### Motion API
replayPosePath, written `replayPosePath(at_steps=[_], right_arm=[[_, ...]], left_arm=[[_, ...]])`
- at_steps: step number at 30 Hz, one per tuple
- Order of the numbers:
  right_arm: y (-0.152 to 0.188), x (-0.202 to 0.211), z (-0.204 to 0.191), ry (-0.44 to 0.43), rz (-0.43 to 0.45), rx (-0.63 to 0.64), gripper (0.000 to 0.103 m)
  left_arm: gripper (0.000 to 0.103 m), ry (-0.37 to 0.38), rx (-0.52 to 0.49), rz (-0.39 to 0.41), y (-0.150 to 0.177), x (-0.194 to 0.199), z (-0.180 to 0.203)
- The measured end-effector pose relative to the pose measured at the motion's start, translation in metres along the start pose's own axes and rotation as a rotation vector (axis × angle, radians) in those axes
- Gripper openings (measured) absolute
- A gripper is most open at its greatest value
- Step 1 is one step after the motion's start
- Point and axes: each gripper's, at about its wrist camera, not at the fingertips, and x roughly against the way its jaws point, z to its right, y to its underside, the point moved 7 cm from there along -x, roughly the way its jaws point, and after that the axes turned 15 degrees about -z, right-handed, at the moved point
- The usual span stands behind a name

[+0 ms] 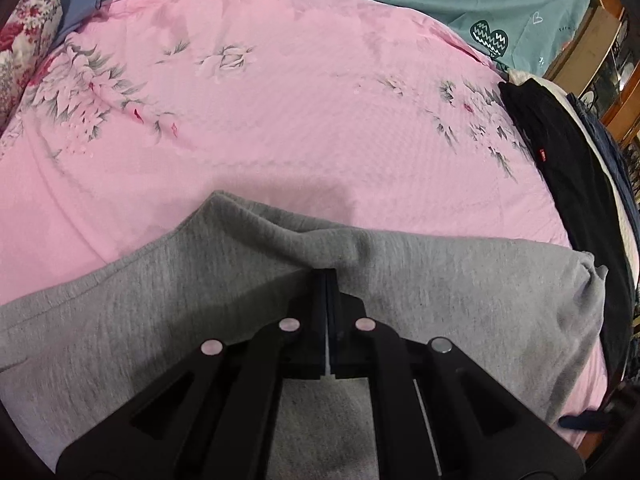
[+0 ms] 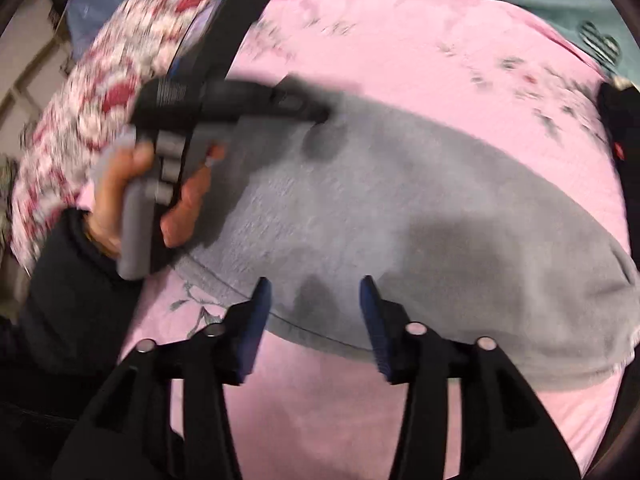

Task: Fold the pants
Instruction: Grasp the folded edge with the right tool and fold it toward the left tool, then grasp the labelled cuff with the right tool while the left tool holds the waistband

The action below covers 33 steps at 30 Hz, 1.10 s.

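Left wrist view: left gripper (image 1: 328, 276) jaws pressed together, pinching a raised ridge of the grey pants (image 1: 160, 320); bare pink bedspread (image 1: 260, 112) lies beyond, dark clothes (image 1: 560, 152) along its right edge.
Right wrist view: right gripper (image 2: 316, 300) jaws apart over the pants' near hem, nothing gripped; pants (image 2: 420, 208) lie across the bedspread (image 2: 320, 400), the person's left hand (image 2: 132, 192) at their far left edge.

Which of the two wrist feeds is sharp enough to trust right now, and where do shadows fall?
Left wrist view: sharp; the left gripper casts a soft shadow on the pink bedspread beyond the gray pants. Right wrist view: motion-smeared throughout, dark shadow patches on the pants near the right gripper. Both show fisheye bending.
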Motion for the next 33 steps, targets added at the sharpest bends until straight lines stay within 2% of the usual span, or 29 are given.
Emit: replayPosePath(at_steps=[2,5,9,10,12,16,21,25,29,33], right_arm=[[0.011,0.028,0.031,0.021,0.050,-0.099,0.071],[0.044,0.068,0.089,0.069,0.125,-0.284,0.082],[0.099,0.090,0.162,0.070,0.181,-0.530,0.084],[0.115,0.091,0.181,0.055,0.189,-0.597,0.084],[0.134,0.086,0.205,0.008,0.194,-0.701,0.084],[0.154,0.072,0.251,-0.190,0.213,-0.852,0.084],[0.140,0.060,0.264,-0.282,0.212,-0.835,0.084],[0.123,0.047,0.268,-0.307,0.190,-0.815,0.084],[0.120,0.030,0.269,-0.397,0.158,-0.838,0.084],[0.112,0.029,0.281,-0.476,0.189,-0.907,0.084]], left_arm=[[0.003,-0.030,-0.014,0.012,0.002,0.001,0.002],[0.003,-0.041,-0.017,0.018,0.006,0.003,0.002],[0.005,-0.067,-0.055,0.000,0.031,0.013,0.010],[0.006,-0.052,-0.066,-0.017,0.043,0.016,0.014],[0.017,0.031,-0.065,-0.051,0.069,0.021,0.020],[0.017,0.076,-0.013,-0.047,0.114,0.035,0.010],[0.017,0.185,0.074,-0.018,0.152,0.051,-0.014],[0.017,0.214,0.104,-0.007,0.161,0.053,-0.024],[0.018,0.173,0.100,0.002,0.159,0.050,-0.020],[0.019,0.136,0.095,0.001,0.153,0.046,-0.017]])
